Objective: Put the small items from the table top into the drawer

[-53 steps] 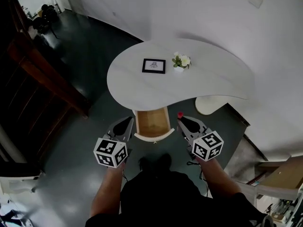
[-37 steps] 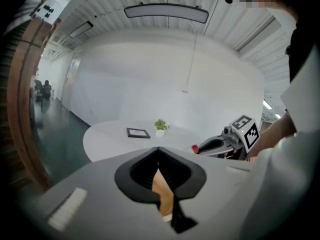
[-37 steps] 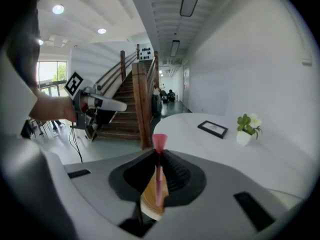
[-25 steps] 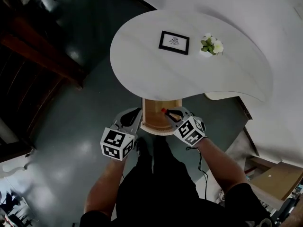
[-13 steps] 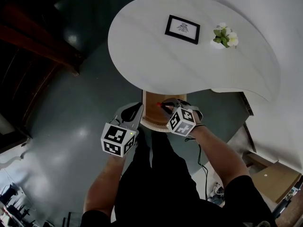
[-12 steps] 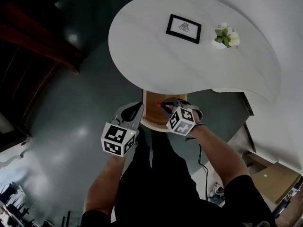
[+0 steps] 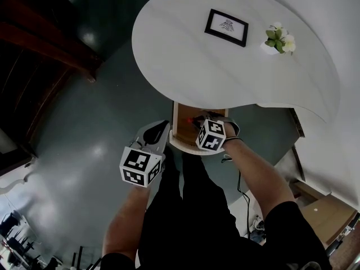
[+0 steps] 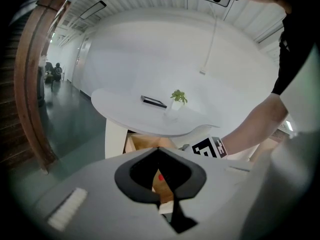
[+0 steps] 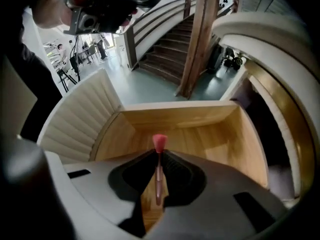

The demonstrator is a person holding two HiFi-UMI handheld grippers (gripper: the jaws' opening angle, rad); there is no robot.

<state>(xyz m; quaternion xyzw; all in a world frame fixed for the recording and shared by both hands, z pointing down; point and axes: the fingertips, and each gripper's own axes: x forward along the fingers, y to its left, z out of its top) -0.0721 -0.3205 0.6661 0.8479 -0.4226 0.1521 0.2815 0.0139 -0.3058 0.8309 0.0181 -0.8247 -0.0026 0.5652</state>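
A small brush with a red tip (image 9: 159, 142) is clamped upright between the jaws of my right gripper (image 9: 158, 155), which is shut on its thin handle. That gripper (image 7: 198, 121) hangs over the open wooden drawer (image 7: 179, 129) under the white table (image 7: 180, 61); the brush tip points into the drawer's bare inside (image 9: 210, 134). My left gripper (image 7: 159, 134) sits just left of the drawer front, shut with nothing in it (image 8: 159, 149). On the table top stand a framed picture (image 7: 226, 27) and a small potted flower (image 7: 279, 38).
A dark wooden staircase (image 7: 39, 32) runs along the left. The table's white base (image 8: 114, 139) is beside the drawer. A cable (image 7: 239, 190) trails on the grey floor, and a cardboard box (image 7: 323, 215) lies at the lower right.
My right gripper has carried the brush left and forward, from beside the drawer to over its opening. The left gripper has stayed by the drawer's left front.
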